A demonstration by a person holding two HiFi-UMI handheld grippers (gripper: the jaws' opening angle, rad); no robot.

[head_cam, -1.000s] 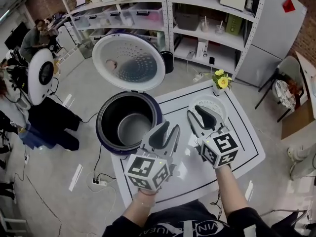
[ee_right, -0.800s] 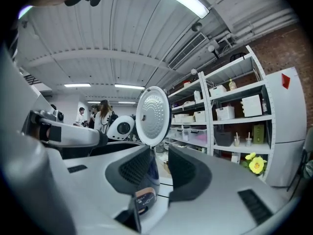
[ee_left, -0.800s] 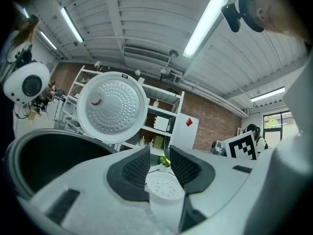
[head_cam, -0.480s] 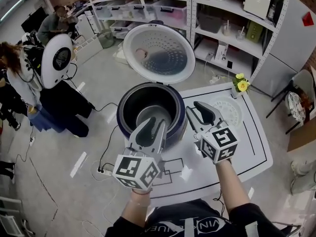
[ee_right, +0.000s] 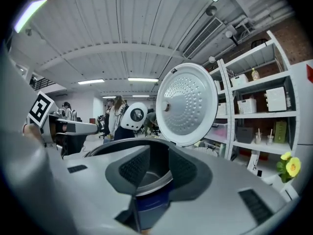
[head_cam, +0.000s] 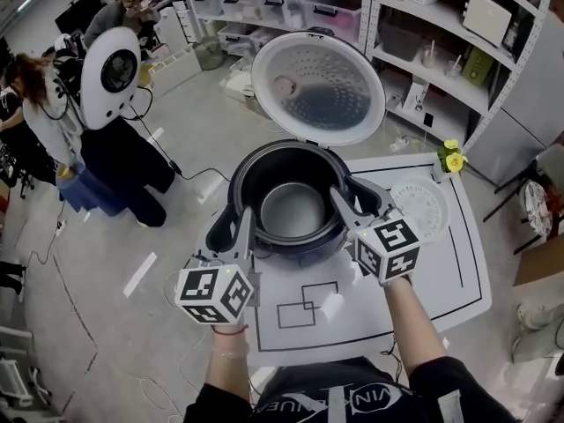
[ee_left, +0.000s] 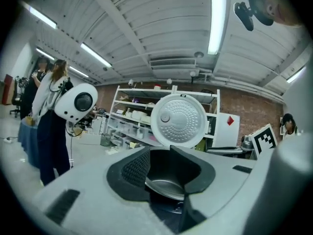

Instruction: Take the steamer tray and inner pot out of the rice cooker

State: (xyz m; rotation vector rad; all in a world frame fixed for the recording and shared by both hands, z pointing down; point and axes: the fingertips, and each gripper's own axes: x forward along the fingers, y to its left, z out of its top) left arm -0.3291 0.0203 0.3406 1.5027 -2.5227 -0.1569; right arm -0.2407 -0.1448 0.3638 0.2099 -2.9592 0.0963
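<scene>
Your left tongs (head_cam: 238,227) and right tongs (head_cam: 357,199) stand partly apart and grip nothing, one at each side of the open rice cooker (head_cam: 264,159). The inner pot (head_cam: 293,211) sits inside the cooker. The steamer tray (head_cam: 421,206) lies on the surface (head_cam: 445,276) to the cooker's right.

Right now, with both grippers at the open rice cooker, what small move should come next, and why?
Probably ease both inward until the grey metal inner pot has its rim between each pair of pads. The white perforated steamer tray already lies on the white table; the pot sits in the dark blue rice cooker; the left gripper and right gripper flank it, jaws apart, gripping nothing.
</scene>
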